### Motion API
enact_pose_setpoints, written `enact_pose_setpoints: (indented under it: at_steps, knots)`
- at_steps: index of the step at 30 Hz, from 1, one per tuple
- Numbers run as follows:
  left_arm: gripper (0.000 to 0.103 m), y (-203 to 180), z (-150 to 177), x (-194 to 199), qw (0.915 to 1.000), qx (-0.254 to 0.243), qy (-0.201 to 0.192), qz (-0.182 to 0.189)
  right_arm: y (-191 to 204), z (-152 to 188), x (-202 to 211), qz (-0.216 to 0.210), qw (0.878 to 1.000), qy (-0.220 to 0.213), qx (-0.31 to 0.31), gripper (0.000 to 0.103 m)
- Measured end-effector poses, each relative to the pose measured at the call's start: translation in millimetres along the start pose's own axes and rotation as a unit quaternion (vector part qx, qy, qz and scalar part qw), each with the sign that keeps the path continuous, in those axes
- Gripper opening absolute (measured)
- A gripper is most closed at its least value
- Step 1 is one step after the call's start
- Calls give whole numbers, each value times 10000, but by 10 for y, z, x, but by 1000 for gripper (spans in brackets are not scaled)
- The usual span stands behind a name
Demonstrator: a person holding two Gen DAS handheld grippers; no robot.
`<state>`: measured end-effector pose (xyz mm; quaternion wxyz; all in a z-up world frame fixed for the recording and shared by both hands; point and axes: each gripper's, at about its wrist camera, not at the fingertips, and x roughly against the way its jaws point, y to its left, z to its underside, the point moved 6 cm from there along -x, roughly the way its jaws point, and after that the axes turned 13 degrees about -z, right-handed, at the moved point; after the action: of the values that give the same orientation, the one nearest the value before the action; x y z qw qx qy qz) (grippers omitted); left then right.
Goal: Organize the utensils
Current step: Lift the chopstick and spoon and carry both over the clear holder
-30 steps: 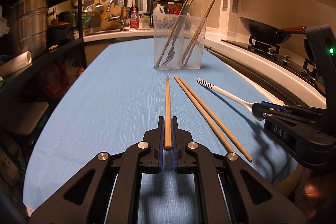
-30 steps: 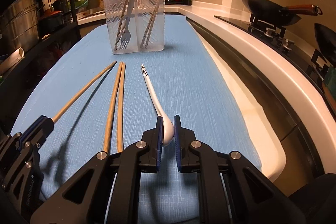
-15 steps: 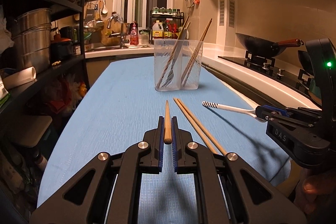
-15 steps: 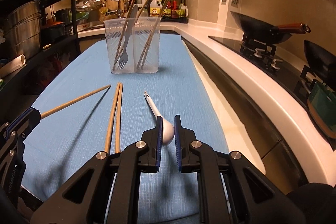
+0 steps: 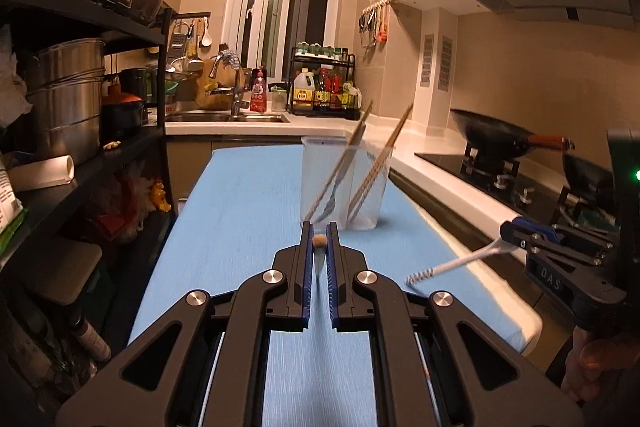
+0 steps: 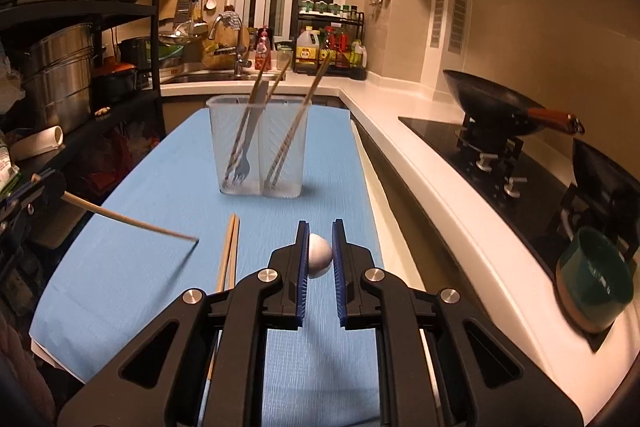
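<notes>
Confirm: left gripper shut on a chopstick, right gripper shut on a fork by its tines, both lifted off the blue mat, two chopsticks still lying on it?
Not quite: the right gripper is shut on a white spoon, gripped at its bowl, as the right wrist view shows. The only fork stands in the clear holder. The rest holds: left gripper shut on a chopstick, two chopsticks on the blue mat.

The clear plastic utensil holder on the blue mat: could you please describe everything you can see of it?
The utensil holder is a translucent, ribbed plastic tub, upright on the blue mat, divided into two compartments. The left one holds a metal fork, tines down, plus wooden sticks; the right one holds leaning chopsticks. Everything inside tilts rightward past the rim. No gripper touches it.
</notes>
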<state>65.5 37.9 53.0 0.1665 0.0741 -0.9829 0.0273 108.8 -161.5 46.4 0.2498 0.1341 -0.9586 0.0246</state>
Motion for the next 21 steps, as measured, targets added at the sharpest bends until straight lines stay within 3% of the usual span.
enact_pose_setpoints:
  at_steps: [5,10,21]
  knots:
    - [6,5,-382,-71,9997,-21,146,174,-20,-275,-16,-157,9998,113,70,11]
    - [6,-66,-652,-184,9979,-205,558,245,-21,-477,-62,-218,9992,310,138,12]
    - [6,-133,-864,-411,9930,-248,1153,106,30,-872,-109,-239,9981,512,238,11]
